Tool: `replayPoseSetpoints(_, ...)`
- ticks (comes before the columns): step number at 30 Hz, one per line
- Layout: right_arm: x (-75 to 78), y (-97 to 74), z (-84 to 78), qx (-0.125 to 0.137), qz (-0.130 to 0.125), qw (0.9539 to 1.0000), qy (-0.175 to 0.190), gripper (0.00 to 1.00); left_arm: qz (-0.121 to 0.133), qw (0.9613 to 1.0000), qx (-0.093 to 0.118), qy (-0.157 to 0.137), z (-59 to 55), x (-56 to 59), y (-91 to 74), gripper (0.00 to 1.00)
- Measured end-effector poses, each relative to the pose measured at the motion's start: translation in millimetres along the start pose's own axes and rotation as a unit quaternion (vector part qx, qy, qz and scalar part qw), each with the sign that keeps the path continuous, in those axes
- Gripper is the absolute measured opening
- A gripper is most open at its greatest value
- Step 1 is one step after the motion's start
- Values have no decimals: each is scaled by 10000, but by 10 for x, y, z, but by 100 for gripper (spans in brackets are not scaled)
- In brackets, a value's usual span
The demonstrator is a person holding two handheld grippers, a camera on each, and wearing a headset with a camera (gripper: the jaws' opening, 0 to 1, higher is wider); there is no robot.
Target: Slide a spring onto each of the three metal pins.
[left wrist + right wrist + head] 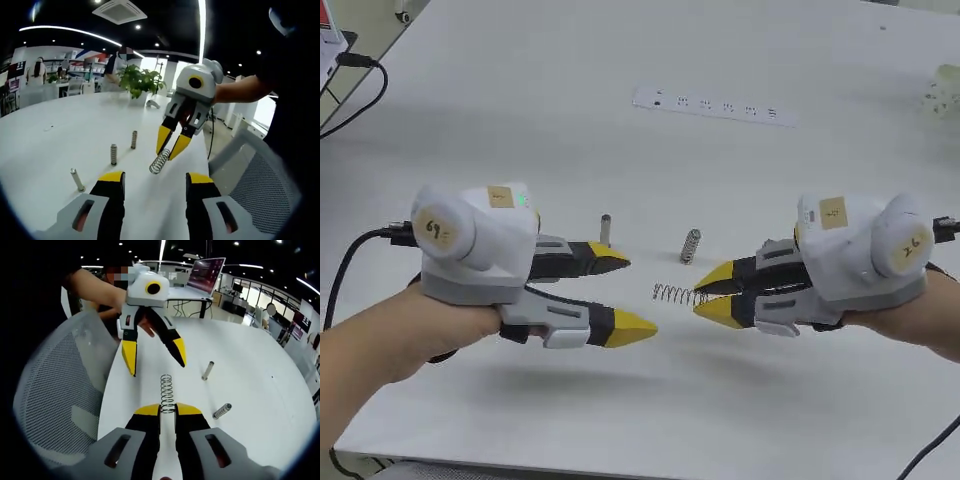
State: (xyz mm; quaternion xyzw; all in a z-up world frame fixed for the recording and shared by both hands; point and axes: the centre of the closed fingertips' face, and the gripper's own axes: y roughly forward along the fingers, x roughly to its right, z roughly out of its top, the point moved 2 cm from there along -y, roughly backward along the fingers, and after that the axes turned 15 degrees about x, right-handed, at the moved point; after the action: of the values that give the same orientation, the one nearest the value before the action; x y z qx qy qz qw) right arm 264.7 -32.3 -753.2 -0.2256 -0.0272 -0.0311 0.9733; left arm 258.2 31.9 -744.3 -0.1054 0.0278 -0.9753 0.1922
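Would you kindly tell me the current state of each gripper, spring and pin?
left gripper: open, empty
right gripper: shut on the held spring
held spring: pinched at one end, sticking out level above the table, on no pin
near pin: bare, standing
middle pin: standing, sprung
far pin: standing, sprung

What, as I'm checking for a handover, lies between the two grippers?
A spring, one end clamped in the right gripper, pointing toward the open left gripper; head view shows it.
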Motion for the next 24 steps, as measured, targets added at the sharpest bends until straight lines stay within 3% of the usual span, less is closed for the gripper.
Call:
replayPoseSetpoints(14,-67,-8,102,101,122,9998,-126,8,-318,9995,79,31,52,107,149,22)
replayPoseSetpoints(24,-86,-20,148,163,138,9997,-124,8,-399,9991,102,54,58,139,170,11)
